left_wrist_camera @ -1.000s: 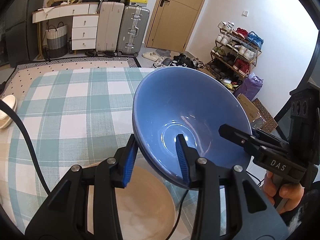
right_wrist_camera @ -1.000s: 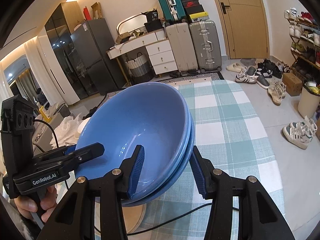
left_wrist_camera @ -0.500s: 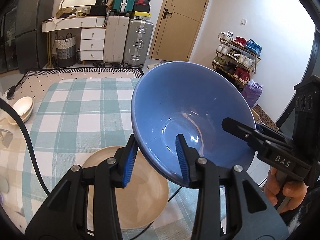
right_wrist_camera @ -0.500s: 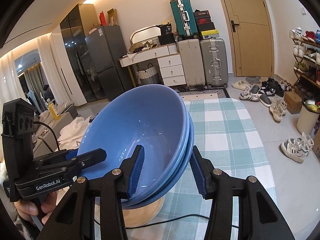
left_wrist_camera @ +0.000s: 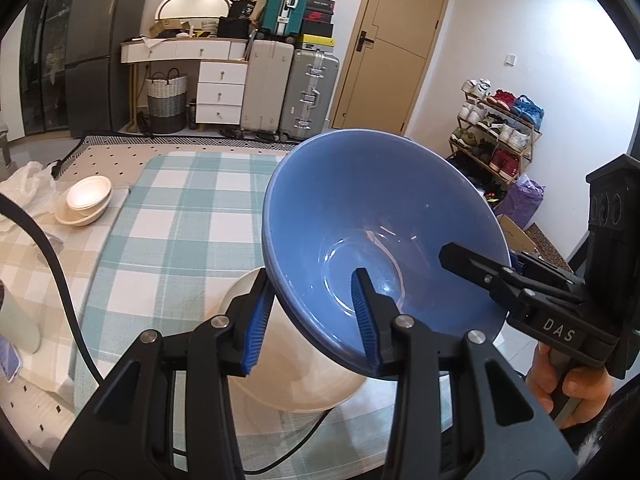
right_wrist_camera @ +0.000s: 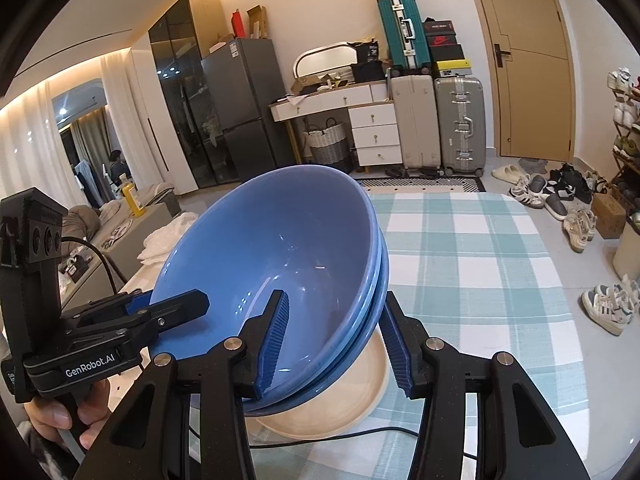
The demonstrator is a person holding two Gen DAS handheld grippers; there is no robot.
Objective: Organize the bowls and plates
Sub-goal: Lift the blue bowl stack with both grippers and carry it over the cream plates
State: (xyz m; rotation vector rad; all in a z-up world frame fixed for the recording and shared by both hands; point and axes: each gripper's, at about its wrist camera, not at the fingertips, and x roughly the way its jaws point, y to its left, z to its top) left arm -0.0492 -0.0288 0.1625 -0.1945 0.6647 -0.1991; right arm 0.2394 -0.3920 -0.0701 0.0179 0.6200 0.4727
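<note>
Our left hand-held gripper [left_wrist_camera: 310,318] is clamped on the near rim of the stacked blue bowls [left_wrist_camera: 384,232], one pad inside and one outside, and our right hand-held gripper [right_wrist_camera: 336,344] pinches the opposite rim of the same stack in the same way. We count at least two blue bowls nested together, held tilted in the air above a cream plate [left_wrist_camera: 304,364] that lies on the checked cloth of the bench [left_wrist_camera: 184,208]. Farther left, a small stack of cream bowls [left_wrist_camera: 86,204] already sits by the bench edge, so we judge the sorting partly done: the blue stack has yet to be set down, and the plate may still need a place. Against the earlier frames, the stack is higher and has travelled across the bench, more of the plate shows beneath it, and the cream bowls now appear in the left wrist view; both grips look unchanged
</note>
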